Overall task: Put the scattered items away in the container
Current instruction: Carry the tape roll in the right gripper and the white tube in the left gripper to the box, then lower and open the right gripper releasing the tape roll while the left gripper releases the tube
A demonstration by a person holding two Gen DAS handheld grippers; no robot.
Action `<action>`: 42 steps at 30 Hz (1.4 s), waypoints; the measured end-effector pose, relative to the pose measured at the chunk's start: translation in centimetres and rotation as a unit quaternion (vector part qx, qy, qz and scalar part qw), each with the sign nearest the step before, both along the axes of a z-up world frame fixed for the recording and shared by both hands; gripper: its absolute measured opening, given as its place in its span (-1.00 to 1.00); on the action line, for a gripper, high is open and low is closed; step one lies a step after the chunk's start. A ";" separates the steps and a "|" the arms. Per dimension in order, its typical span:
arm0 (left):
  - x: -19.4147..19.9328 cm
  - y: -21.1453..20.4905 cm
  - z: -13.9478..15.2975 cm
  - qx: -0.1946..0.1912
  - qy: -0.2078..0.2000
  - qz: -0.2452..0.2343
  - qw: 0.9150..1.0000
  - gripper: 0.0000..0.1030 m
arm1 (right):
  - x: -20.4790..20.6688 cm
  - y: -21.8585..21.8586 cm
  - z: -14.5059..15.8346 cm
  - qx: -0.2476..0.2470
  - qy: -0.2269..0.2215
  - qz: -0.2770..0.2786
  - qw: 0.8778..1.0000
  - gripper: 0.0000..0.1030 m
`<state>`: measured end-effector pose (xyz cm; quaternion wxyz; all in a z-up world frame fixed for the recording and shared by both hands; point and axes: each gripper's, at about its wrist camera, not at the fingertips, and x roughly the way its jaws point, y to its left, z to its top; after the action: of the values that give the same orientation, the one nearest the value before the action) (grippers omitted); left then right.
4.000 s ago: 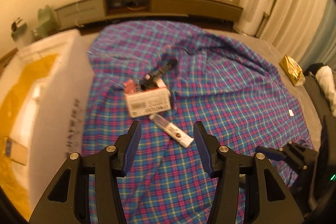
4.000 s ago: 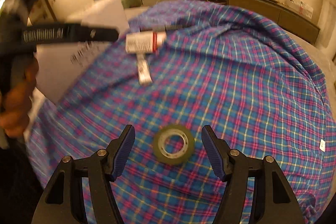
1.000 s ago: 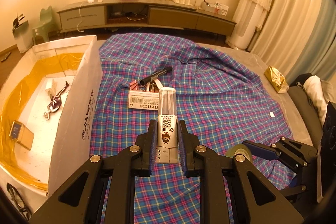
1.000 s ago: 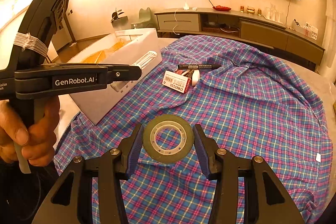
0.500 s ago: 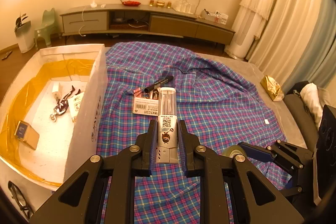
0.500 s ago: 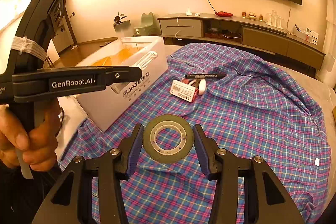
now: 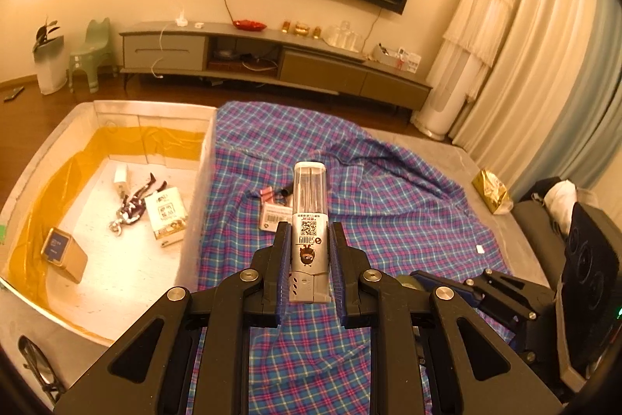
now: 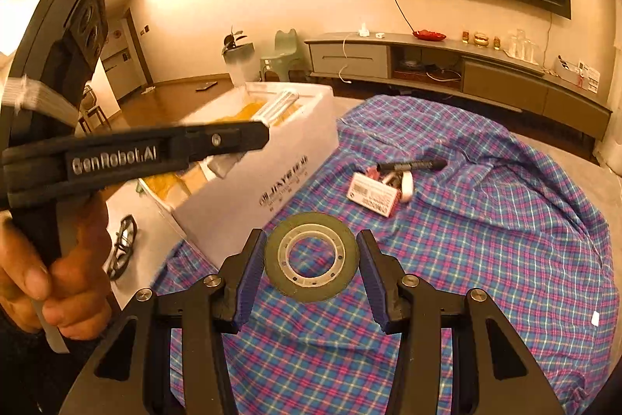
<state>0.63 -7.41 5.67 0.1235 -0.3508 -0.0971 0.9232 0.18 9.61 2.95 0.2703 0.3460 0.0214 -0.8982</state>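
My left gripper [image 7: 310, 244] is shut on a clear-topped tube pack [image 7: 310, 216] with a QR label, held in the air above the plaid cloth, right of the white box [image 7: 202, 181]. The box holds a small tin [image 7: 62, 251], a card pack [image 7: 165, 214] and a dark figure [image 7: 132, 207]. My right gripper [image 8: 311, 259] is shut on a roll of tape [image 8: 311, 255], lifted over the cloth. A black marker [image 8: 412, 165] and a white labelled box [image 8: 373, 199] lie on the cloth beyond; they also show in the left wrist view [image 7: 274, 216]. The left gripper [image 8: 217, 139] shows in the right wrist view.
The plaid cloth [image 7: 388, 205] covers a grey mat. Glasses [image 8: 122, 247] lie on the floor beside the white box [image 8: 287, 150]. A gold packet [image 7: 490, 189] sits at the cloth's right edge. A low TV cabinet [image 7: 272, 61] stands along the far wall.
Both grippers closed on their items and lifted them off the cloth: left on the tube pack, right on the tape. Both have since risen higher, and the white box now shows more fully.
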 end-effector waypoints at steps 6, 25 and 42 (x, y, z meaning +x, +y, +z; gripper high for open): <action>0.1 -1.6 0.4 0.010 0.004 0.012 1.000 -0.62 | -1.2 -1.3 2.3 -0.029 0.000 0.007 1.000 -0.05; 1.3 -8.0 2.1 0.057 0.035 0.060 0.996 -0.62 | -2.7 -5.7 6.0 -0.042 0.006 0.025 0.999 -0.05; 0.1 -14.0 0.5 0.104 0.032 0.101 0.989 -0.62 | -4.7 -10.5 6.6 -0.022 0.006 0.050 0.998 -0.05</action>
<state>0.71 -21.46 6.21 0.0688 -0.2950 -0.2237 0.9264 -4.53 -0.87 9.57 0.3223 0.3328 0.0211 -0.8859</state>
